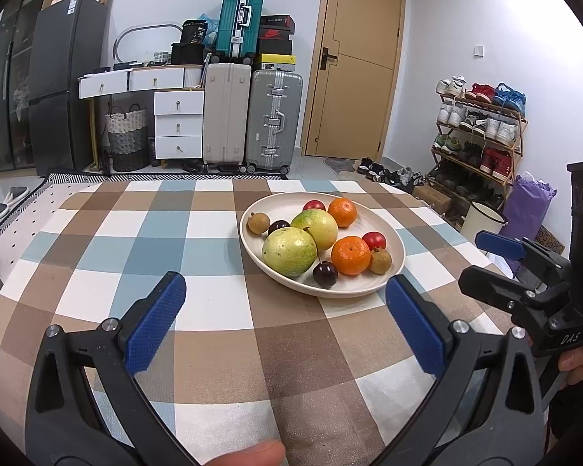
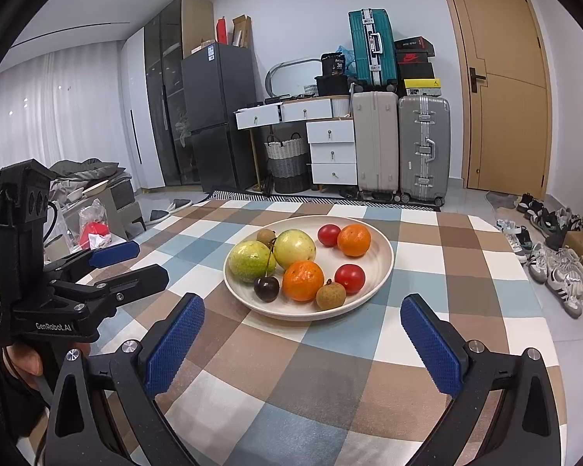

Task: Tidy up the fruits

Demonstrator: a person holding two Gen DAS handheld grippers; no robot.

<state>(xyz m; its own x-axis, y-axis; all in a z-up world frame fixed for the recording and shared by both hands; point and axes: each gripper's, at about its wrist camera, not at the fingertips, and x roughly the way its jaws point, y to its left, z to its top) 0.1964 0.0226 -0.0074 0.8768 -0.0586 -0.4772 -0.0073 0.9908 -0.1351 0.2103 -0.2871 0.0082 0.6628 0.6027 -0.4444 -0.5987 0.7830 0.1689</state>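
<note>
Both our grippers, left gripper [image 1: 285, 320] & right gripper [image 2: 303, 343], hang wide open w/ nothing held, just short of the plate [image 2: 383, 272] mid-table. Fruits piled touching: cherry [image 2: 267, 289] prob soft, rolls; we'd pinch the firmer orange [image 2: 303, 280] across its middle

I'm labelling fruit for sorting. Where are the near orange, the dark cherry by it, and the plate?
near orange [image 2: 303, 280], right wrist view, middle of peel
dark cherry [image 2: 267, 289], right wrist view, its body
plate [image 2: 383, 250], right wrist view, right rim
</note>
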